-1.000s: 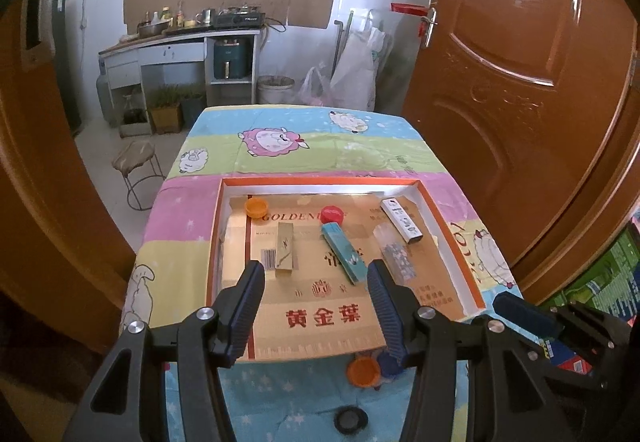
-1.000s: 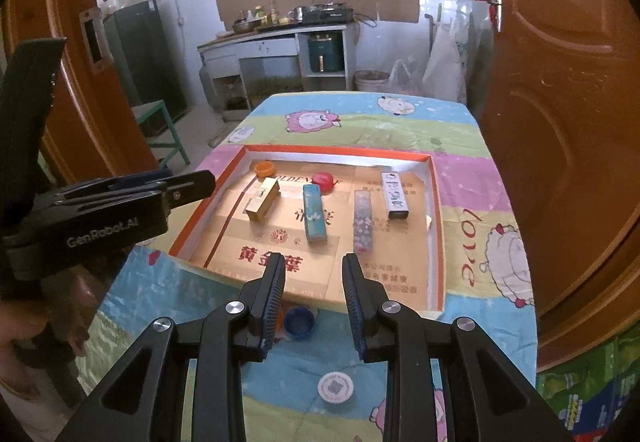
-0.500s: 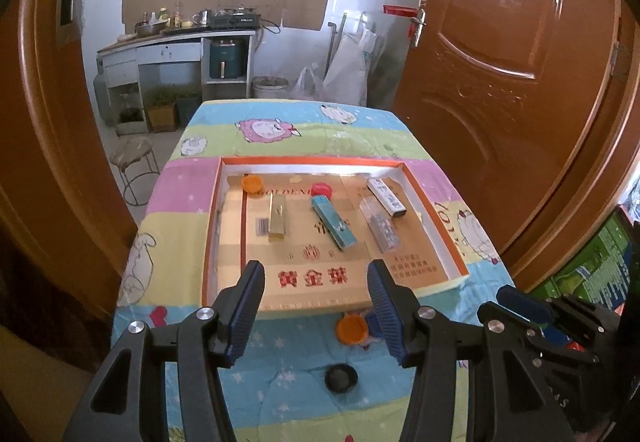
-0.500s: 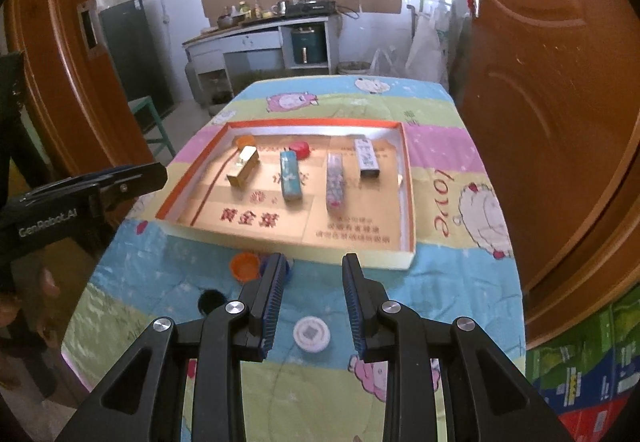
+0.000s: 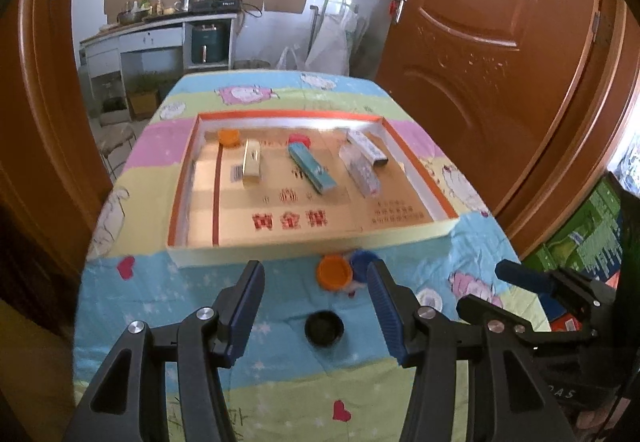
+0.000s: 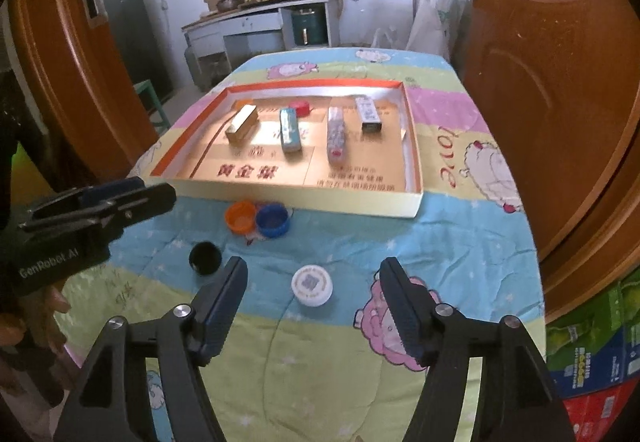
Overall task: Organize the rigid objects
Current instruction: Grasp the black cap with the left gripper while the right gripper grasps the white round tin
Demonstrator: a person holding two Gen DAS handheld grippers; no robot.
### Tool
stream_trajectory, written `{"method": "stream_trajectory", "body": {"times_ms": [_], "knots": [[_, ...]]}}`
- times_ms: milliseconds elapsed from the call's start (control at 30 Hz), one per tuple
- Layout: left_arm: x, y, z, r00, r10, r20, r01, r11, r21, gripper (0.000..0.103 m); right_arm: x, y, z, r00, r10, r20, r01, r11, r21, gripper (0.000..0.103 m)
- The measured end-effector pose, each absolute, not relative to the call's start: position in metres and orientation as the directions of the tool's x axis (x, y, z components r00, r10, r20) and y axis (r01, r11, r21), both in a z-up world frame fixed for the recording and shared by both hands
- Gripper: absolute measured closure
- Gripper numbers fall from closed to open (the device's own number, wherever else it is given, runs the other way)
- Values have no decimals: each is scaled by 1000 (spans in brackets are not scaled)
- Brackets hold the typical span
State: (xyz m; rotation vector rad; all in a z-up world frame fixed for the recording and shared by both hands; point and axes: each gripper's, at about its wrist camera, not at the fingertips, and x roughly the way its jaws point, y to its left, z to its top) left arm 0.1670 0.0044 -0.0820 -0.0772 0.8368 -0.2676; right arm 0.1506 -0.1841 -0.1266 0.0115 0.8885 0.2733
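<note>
Both tongs empty and spread wide: left tongs (image 5: 316, 280) hover over the near part of the cloth-covered surface (image 5: 132, 306), right tongs (image 6: 313, 278) likewise, above the white round cap with printed top (image 6: 312, 285). Shallow cardboard tray with orange rim and gold printed floor (image 6: 280, 198) sits mid-surface. Inside it, lined up roughly parallel: gold rectangular box (image 6: 241, 124), teal rectangular box (image 6: 290, 130), clear patterned oblong pack (image 6: 336, 134), white-and-black oblong box (image 6: 368, 113). Also in the tray at the far side, a small orange cap (image 5: 229, 136) and a red cap (image 6: 300, 108). Left outside, on the cloth just in front of the tray's near wall: orange plastic cap (image 6: 240, 216) and blue plastic cap (image 6: 273, 220) touching each other, open sides up; black round cap (image 6: 205, 257) nearer the left tongs; the white cap nearest the right tongs. Judgement: task well past halfway, long boxes look sorted, two caps in. Four loose caps remain to move into the tray. White cap looks the likely next pick for the right side, black cap for the left. No contact with anything at this moment. Some motion blur in the left wrist view.
</note>
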Motion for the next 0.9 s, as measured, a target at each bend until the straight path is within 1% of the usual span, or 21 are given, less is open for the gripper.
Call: {"method": "stream_trajectory", "body": {"times_ms": [200, 300, 467, 767, 900], "knots": [[160, 2, -107, 601, -284, -747, 218, 957, -189, 50, 150, -181, -150, 557, 235, -796, -232, 965, 122, 33], [157, -6, -117, 584, -287, -760, 244, 954, -173, 50, 149, -181, -161, 540, 232, -809, -229, 965, 124, 33], [156, -16, -131, 566, -273, -778, 262, 954, -144, 50, 150, -181, -169, 534, 227, -815, -228, 966, 120, 33], [168, -18, -154, 553, -228, -802, 237, 965, -111, 50, 155, -179, -179, 525, 222, -821, -233, 966, 112, 33], [168, -21, -155, 575, -203, -792, 245, 967, -70, 50, 158, -177, -181, 527, 216, -822, -234, 967, 104, 33]]}}
